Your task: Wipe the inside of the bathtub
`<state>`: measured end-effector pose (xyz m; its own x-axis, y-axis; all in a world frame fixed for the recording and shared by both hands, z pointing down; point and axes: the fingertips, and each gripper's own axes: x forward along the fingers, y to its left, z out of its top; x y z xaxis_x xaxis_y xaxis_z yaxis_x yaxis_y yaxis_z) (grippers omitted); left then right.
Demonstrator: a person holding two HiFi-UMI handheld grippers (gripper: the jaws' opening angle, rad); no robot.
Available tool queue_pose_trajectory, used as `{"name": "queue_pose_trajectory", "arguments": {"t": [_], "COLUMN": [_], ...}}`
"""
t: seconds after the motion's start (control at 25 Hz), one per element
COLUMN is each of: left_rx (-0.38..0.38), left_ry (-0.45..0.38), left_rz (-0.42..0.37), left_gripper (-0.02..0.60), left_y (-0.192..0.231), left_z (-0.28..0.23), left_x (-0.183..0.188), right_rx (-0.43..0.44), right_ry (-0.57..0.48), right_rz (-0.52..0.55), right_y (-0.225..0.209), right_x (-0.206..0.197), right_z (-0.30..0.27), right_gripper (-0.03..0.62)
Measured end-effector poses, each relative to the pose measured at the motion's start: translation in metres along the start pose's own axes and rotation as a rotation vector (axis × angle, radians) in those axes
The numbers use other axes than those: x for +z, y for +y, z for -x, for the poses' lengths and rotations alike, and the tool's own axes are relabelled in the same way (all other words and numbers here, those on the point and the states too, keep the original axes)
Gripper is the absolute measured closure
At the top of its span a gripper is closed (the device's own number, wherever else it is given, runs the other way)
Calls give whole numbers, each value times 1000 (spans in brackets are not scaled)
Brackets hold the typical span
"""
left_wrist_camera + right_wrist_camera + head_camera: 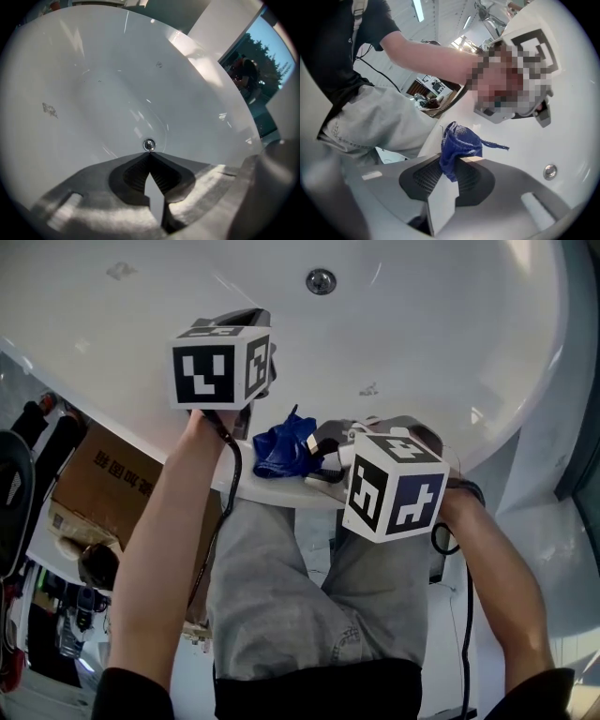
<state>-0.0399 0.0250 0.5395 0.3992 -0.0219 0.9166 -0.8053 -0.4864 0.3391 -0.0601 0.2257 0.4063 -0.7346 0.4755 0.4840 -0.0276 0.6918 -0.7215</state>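
bathtub (450,324) white and glossy, right gripper (452,160) jaws clamped on crumpled blue cloth (459,143), left gripper (149,158) jaws closed

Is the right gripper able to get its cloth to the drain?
Probably yes: the right gripper holds the blue cloth at the rim, with only bare bathtub before the drain.

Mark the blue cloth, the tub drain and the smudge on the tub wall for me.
blue cloth (461,140), right gripper view, its bunched middle.
drain (149,145), left gripper view, centre of the metal fitting.
smudge (49,109), left gripper view, its middle.
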Motion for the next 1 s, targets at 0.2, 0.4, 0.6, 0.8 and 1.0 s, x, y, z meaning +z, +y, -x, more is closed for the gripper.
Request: {"name": "queue_pose_trajectory", "arguments": {"t": [0.2, 0.4, 0.6, 0.8, 1.0], "left_rx": [16, 34, -9, -7, 8], "left_ry": [-10, -26, -78, -124, -157], "left_rz": [27, 62, 198, 234, 299], "left_gripper": [577, 577, 577, 577, 577], "left_y": [10, 22, 8, -2, -1], "left_z": [6, 5, 3, -3, -9], "left_x": [0, -4, -12, -9, -18], "right_rx": [-110, -252, -363, -386, -373], "right_ry": [28, 96, 190, 221, 239], "right_rz": [-3, 9, 37, -8, -4], "right_y": [-47, -117, -185, -229, -257], "right_x": [-7, -28, -62, -88, -107], "right_z": [16, 38, 57, 54, 20], "right_gripper": [516, 516, 517, 522, 551]}}
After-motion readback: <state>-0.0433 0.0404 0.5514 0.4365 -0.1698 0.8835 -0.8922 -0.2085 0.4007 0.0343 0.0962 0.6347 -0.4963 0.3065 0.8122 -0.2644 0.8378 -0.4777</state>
